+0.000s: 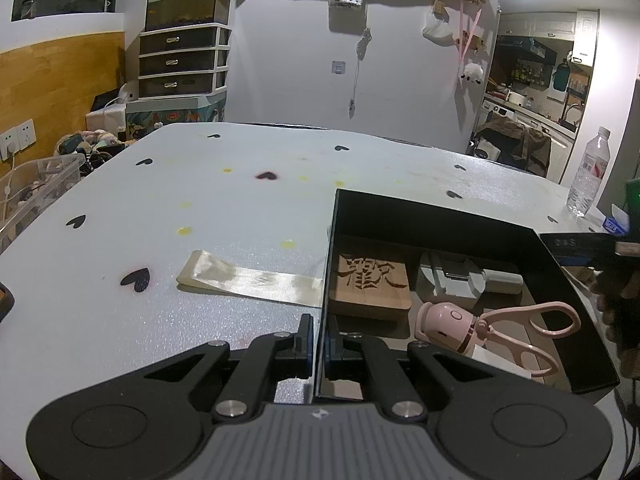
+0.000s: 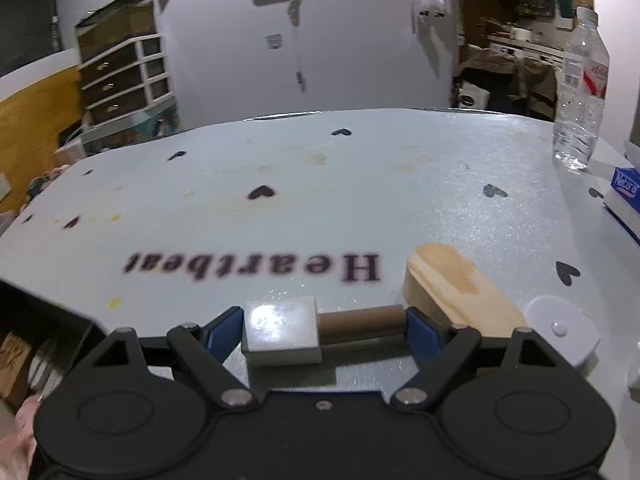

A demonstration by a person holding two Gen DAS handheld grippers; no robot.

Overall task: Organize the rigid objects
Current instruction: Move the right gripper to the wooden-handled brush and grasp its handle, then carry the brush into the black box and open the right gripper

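Observation:
An open black box (image 1: 400, 208) stands on the white table. Inside lie a carved wooden block (image 1: 372, 284), a grey-white device (image 1: 456, 280), a small pink fan (image 1: 444, 322) and pink scissors (image 1: 532, 332). My left gripper (image 1: 320, 336) is shut on the box's near left wall, with one finger inside and one outside. In the right wrist view my right gripper (image 2: 322, 330) is closed on a white block with a brown round handle (image 2: 284, 330), gripped end to end, the pads against both ends. A corner of the box (image 2: 44, 320) shows at the left of that view.
A beige ribbon strip (image 1: 248, 280) lies left of the box. Right of the right gripper lie a pale wooden piece (image 2: 452, 288) and a white plastic disc (image 2: 560, 328). A water bottle (image 2: 580, 80) and a tissue box (image 2: 624, 200) stand at the table's right edge.

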